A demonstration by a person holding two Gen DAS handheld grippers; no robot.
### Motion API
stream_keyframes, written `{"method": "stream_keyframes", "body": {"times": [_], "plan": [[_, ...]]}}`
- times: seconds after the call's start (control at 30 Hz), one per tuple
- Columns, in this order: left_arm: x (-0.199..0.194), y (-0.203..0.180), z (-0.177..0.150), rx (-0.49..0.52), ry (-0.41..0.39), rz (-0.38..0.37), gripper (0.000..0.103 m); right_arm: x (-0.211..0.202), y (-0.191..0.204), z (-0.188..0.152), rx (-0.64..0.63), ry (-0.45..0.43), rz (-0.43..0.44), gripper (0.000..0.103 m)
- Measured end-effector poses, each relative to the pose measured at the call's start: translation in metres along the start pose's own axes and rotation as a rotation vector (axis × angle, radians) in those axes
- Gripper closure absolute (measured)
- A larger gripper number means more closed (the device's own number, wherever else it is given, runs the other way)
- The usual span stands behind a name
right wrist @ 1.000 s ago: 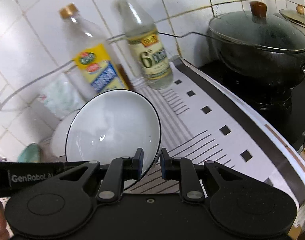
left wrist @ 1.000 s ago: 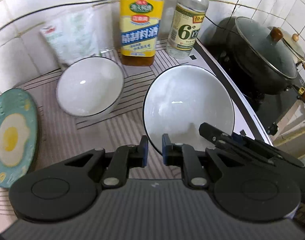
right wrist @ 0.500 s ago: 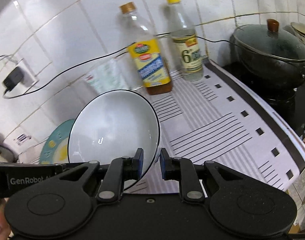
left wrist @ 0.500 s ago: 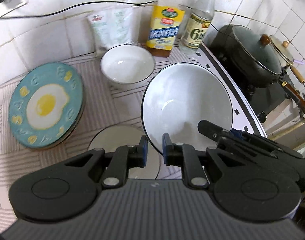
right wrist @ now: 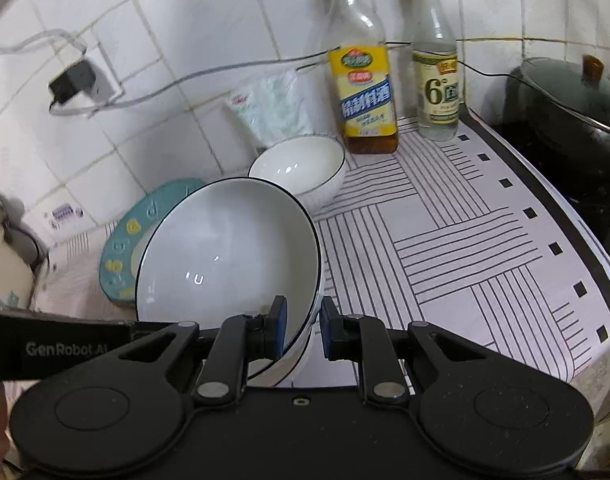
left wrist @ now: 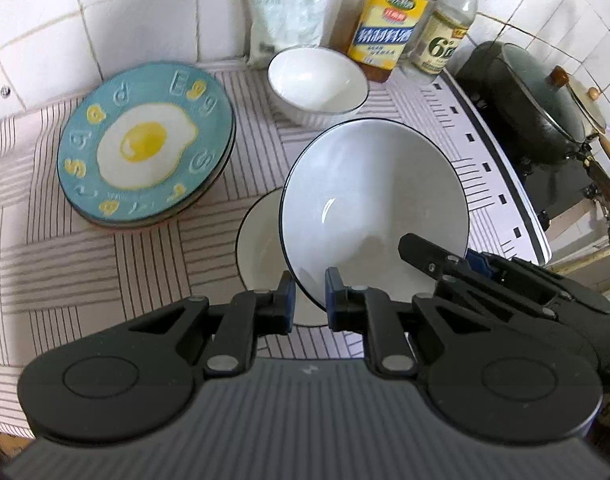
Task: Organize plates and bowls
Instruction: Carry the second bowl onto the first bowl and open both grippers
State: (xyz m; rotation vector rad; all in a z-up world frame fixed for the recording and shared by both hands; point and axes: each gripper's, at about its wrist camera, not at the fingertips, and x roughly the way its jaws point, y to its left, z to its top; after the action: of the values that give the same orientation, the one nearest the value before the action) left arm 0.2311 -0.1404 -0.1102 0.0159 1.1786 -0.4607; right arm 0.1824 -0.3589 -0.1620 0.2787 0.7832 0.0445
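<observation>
A wide white bowl with a dark rim (left wrist: 373,208) hangs tilted above the counter, held by both grippers. My left gripper (left wrist: 309,300) is shut on its near rim. My right gripper (right wrist: 303,328) is shut on the rim further round, and shows in the left wrist view at the bowl's right side (left wrist: 425,256). Directly under the held bowl (right wrist: 225,256) a second wide white bowl (left wrist: 261,240) rests on the striped mat. A smaller white bowl (left wrist: 317,84) stands at the back. A stack of teal fried-egg plates (left wrist: 145,144) lies to the left.
Two bottles (right wrist: 365,92) (right wrist: 437,80) and a white bag (right wrist: 273,108) stand against the tiled wall. A lidded black pot (right wrist: 573,120) sits on the stove at right. A plug and cable (right wrist: 73,84) run along the wall. The mat's right edge (right wrist: 585,292) drops off.
Both grippers carried the bowl left and back from the bottles. The egg plates came fully into view, and the second wide bowl appeared beneath the held one.
</observation>
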Motion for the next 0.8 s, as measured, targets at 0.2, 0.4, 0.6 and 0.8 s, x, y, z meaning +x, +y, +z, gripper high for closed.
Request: {"method": "stream_keyframes", "body": {"times": [0.2,0.4,0.6,0.8], "plan": [[0.011,0.015,-0.005,-0.043,0.038,-0.004,0.089,0.011,0.006,-0.005,-0.019,0.032,0.023,0.082],[0.023,0.024,-0.008,-0.079,0.081,0.004,0.089,0.023,0.019,-0.014,-0.091,0.043,-0.008,0.083],[0.032,0.029,-0.007,-0.1,0.108,0.002,0.089,0.029,0.03,-0.02,-0.189,0.027,-0.057,0.083],[0.031,0.026,-0.007,-0.072,0.118,-0.001,0.087,0.033,0.037,-0.025,-0.269,0.005,-0.105,0.084]]}}
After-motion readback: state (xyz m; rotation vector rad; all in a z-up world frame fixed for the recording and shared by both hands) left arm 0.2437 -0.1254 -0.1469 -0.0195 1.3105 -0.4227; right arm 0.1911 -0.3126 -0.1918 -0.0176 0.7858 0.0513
